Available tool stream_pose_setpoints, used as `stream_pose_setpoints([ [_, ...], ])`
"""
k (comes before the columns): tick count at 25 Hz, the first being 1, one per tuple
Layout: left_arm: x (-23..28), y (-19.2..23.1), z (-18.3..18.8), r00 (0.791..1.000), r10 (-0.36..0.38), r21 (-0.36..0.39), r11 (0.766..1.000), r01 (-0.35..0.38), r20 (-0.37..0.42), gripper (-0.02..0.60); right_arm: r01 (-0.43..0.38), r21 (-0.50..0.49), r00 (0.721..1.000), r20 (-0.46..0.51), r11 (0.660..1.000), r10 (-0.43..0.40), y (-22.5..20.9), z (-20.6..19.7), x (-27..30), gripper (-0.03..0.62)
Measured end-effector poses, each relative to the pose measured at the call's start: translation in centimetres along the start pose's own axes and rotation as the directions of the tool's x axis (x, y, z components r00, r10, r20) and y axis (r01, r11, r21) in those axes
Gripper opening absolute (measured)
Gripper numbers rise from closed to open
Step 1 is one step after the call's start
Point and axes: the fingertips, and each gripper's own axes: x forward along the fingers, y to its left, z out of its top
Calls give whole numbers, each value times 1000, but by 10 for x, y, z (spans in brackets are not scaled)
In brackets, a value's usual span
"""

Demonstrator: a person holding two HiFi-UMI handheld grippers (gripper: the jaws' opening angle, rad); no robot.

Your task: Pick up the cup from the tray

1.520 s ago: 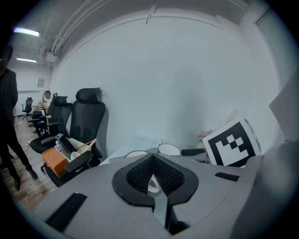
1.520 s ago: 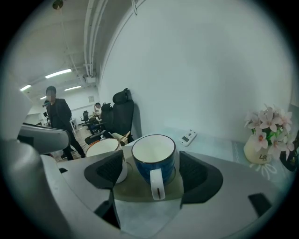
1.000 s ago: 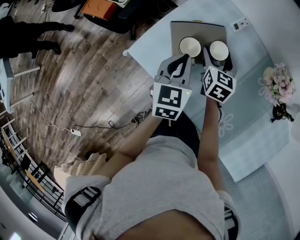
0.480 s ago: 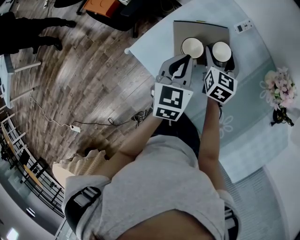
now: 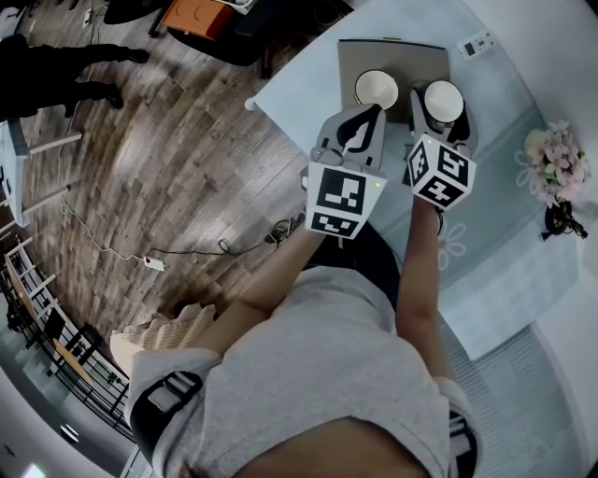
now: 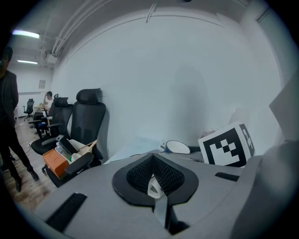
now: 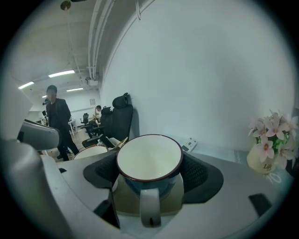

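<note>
A brown tray (image 5: 392, 54) lies at the table's far end with two white-lined cups. My right gripper (image 5: 441, 110) is shut on the right-hand cup (image 5: 443, 97). In the right gripper view this cup (image 7: 149, 161) sits between both black pads (image 7: 201, 173), its blue body pinched and its white handle pointing at the camera, with the tray (image 7: 122, 200) just beneath. My left gripper (image 5: 372, 114) is shut and holds nothing, its tips just short of the left-hand cup (image 5: 377, 88). In the left gripper view that cup (image 6: 178, 147) shows beyond the closed pads (image 6: 140, 173).
A pale blue table (image 5: 495, 252) carries a vase of pink flowers (image 5: 558, 173) at the right and a small white remote (image 5: 476, 45) beyond the tray. To the left is wooden floor with cables, office chairs, an orange box (image 5: 196, 13) and a standing person (image 5: 56, 67).
The right-hand cup, with my right gripper round it, has shifted slightly to the right, away from the left-hand cup. My left gripper has hardly moved.
</note>
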Motion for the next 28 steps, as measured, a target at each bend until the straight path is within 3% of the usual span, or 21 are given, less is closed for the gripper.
stream_pose_setpoints([
  [9, 6, -55, 9, 989, -150, 46, 988, 149, 9, 5, 121, 45, 993, 12, 992, -121, -42, -6, -47, 345],
  [16, 17, -115, -4, 958, -283, 104, 953, 285, -36, 5, 260, 105, 966, -12, 960, -260, -95, -33, -90, 345],
  [28, 39, -173, -33, 926, -361, 172, 910, 376, -115, 5, 343, 148, 939, -76, 927, -336, -152, -85, -100, 345],
])
